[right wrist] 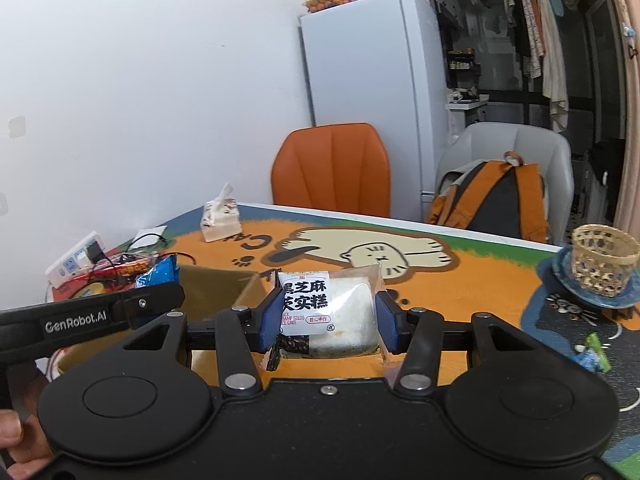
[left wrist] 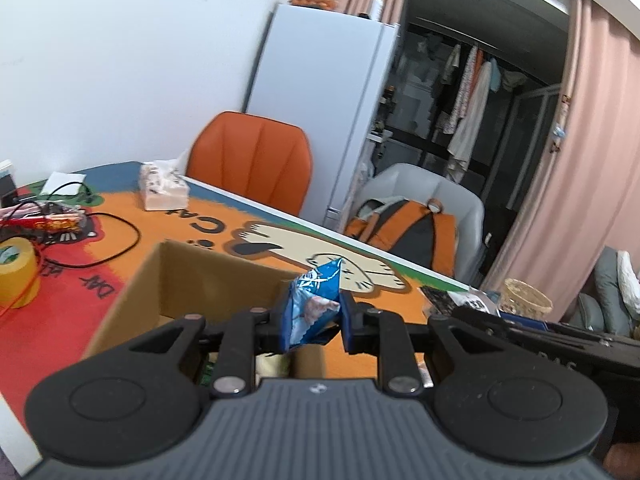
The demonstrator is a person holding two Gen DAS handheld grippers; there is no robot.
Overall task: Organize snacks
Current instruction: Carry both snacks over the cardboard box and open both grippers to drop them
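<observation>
Left wrist view: cardboard box [left wrist: 208, 280] at lower left on the cartoon-print surface [left wrist: 120, 288]; at centre the left gripper [left wrist: 312, 320] is clamped on a crumpled blue snack packet [left wrist: 314, 304], held above the box's right edge. Right wrist view: the box lower left, right gripper [right wrist: 326, 322] at centre gripping a white rice cake packet [right wrist: 332, 312]; woven basket [right wrist: 602, 260] far right.

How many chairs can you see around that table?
2. An orange chair stands at the table's far edge, by the white fridge. A grey chair stands to its right, holding an orange and black backpack. Others may be out of view.
</observation>
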